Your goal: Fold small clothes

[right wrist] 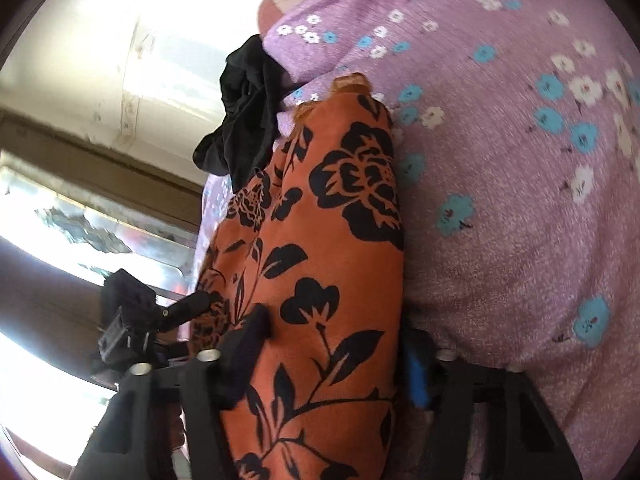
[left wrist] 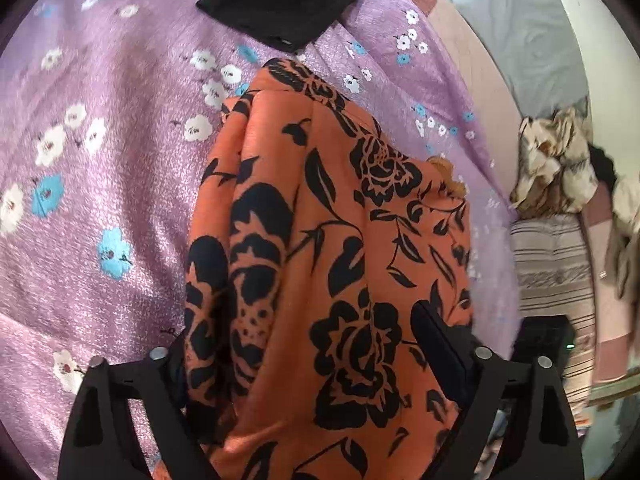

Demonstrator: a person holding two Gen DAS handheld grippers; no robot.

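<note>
An orange garment with a black flower print (left wrist: 320, 240) hangs between both grippers above the purple flowered bedsheet (left wrist: 100, 140). My left gripper (left wrist: 308, 344) is shut on the garment's near edge; the cloth covers its left finger. In the right wrist view the same orange garment (right wrist: 328, 240) fills the middle, and my right gripper (right wrist: 332, 344) is shut on it. The left gripper (right wrist: 176, 312) shows there at the left, gripping the garment's other edge.
A black garment (left wrist: 280, 0) lies on the sheet beyond the orange one; it also shows in the right wrist view (right wrist: 244, 112). A pile of beige and striped clothes (left wrist: 556, 200) sits at the right. A bright window (right wrist: 60, 220) is at the left.
</note>
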